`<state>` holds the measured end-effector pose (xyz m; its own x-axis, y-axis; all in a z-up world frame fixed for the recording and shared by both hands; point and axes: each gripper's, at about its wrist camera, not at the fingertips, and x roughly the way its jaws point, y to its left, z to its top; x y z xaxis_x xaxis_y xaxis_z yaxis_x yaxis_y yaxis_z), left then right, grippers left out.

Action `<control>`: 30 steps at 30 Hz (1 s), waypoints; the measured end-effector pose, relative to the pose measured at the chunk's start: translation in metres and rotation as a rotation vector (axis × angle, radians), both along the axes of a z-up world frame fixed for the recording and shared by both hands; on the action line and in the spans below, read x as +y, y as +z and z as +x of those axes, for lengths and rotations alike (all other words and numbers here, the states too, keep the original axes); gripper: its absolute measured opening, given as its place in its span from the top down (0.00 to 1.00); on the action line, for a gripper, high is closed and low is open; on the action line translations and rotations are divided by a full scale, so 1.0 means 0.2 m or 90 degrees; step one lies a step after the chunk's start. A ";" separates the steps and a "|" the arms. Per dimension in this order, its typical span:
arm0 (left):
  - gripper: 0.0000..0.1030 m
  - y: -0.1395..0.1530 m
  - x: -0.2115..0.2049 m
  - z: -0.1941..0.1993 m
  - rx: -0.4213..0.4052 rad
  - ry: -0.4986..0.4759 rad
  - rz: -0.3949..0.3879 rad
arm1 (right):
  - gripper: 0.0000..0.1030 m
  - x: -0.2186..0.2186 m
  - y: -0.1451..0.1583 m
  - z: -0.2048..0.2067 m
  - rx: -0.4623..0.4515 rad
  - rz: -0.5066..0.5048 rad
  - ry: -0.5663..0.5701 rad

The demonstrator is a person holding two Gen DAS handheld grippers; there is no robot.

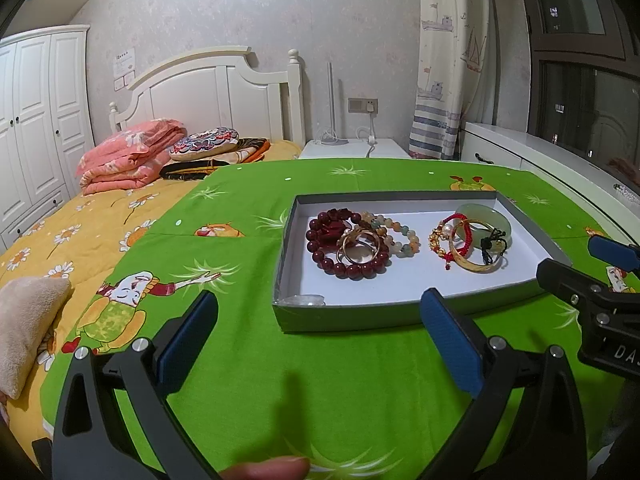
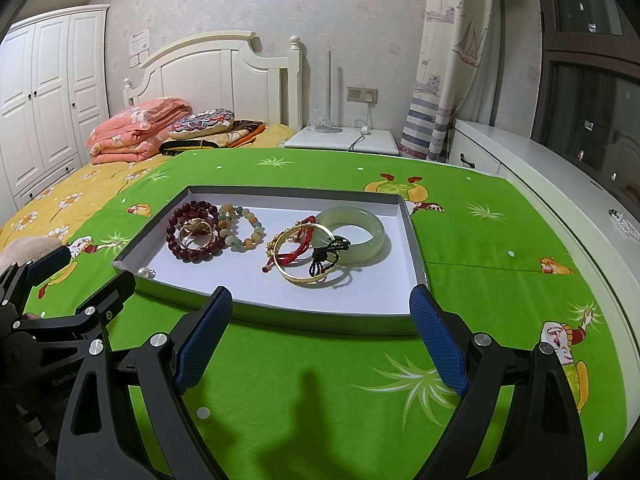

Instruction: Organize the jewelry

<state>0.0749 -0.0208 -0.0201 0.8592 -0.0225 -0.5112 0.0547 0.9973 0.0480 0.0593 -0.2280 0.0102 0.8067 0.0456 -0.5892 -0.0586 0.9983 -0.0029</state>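
A shallow grey tray [image 1: 360, 318] [image 2: 320, 320] with a white floor lies on the green cloth. Its left half holds a dark red bead bracelet [image 1: 344, 268] [image 2: 176, 246], gold rings [image 1: 358, 246] and a pale bead bracelet [image 1: 404, 236] [image 2: 248, 228]. Its right half holds a jade bangle [image 1: 480, 216] [image 2: 360, 224], a gold bangle [image 1: 476, 266] [image 2: 308, 278], a red cord bracelet [image 2: 288, 258] and a black knotted cord [image 2: 324, 256]. Small pearl pieces [image 2: 146, 272] sit in the near-left corner. My left gripper [image 1: 319, 295] [image 2: 92, 268] and right gripper [image 2: 322, 292] [image 1: 572, 258] hover open and empty before the tray's near wall.
The green cartoon cloth [image 1: 320, 380] covers a bed with a yellow quilt [image 1: 80, 232]. A beige cushion [image 1: 24, 332] lies at the near left, and folded pink bedding [image 1: 128, 156] at the headboard. A white cabinet [image 2: 560, 196] with pearl beads [image 2: 626, 226] runs along the right.
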 end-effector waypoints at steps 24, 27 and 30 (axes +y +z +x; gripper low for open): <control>0.05 0.02 0.01 -0.03 -0.023 -0.003 -0.012 | 0.18 0.02 0.00 -0.01 0.001 -0.001 0.004; 0.05 0.02 0.03 -0.05 -0.041 0.014 -0.013 | 0.18 0.02 0.00 -0.01 0.001 -0.001 0.004; 0.05 0.03 0.03 -0.01 -0.012 -0.016 -0.012 | 0.18 0.02 0.00 -0.01 0.001 -0.002 0.006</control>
